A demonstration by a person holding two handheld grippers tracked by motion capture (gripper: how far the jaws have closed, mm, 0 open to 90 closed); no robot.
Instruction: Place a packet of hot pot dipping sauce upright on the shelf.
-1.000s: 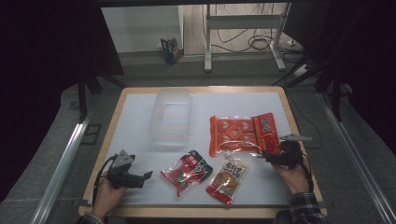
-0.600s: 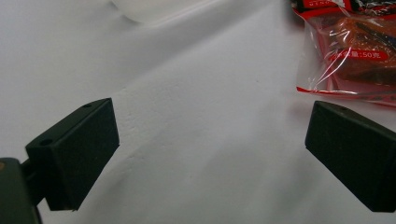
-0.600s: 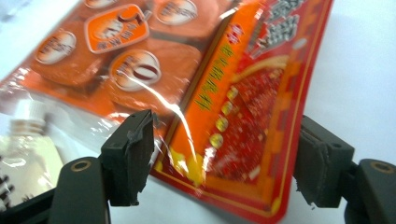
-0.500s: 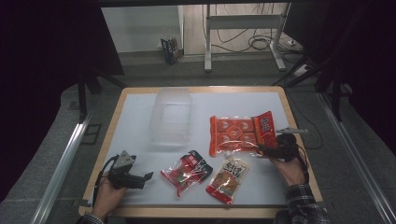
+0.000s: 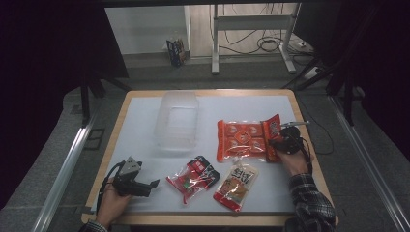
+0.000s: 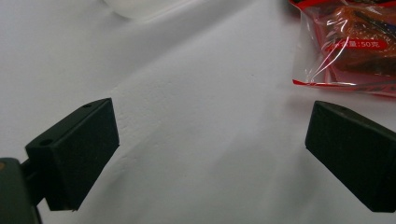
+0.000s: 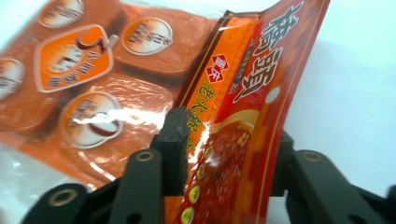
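Observation:
A large orange-red food pouch (image 5: pixel 244 140) lies flat on the white table (image 5: pixel 145 121), right of centre. My right gripper (image 5: pixel 282 143) is at the pouch's right end. In the right gripper view the gripper (image 7: pixel 229 158) is shut on the pouch's printed header strip (image 7: pixel 252 93), which stands up between the jaws. My left gripper (image 5: pixel 147 186) rests at the front left of the table, held by a hand. In its own view this gripper (image 6: pixel 210 140) is open wide over bare table, with nothing between the jaws.
A clear plastic container (image 5: pixel 176 118) stands at the middle back. A small red and black packet (image 5: pixel 193 178) and an orange-brown snack packet (image 5: pixel 237 186) lie near the front edge. That red packet's clear corner (image 6: pixel 345 42) lies just beyond the left gripper.
The right gripper has moved a little forward and left along the pouch's right end, whose edge now stands up in the jaws. The left gripper has stayed put.

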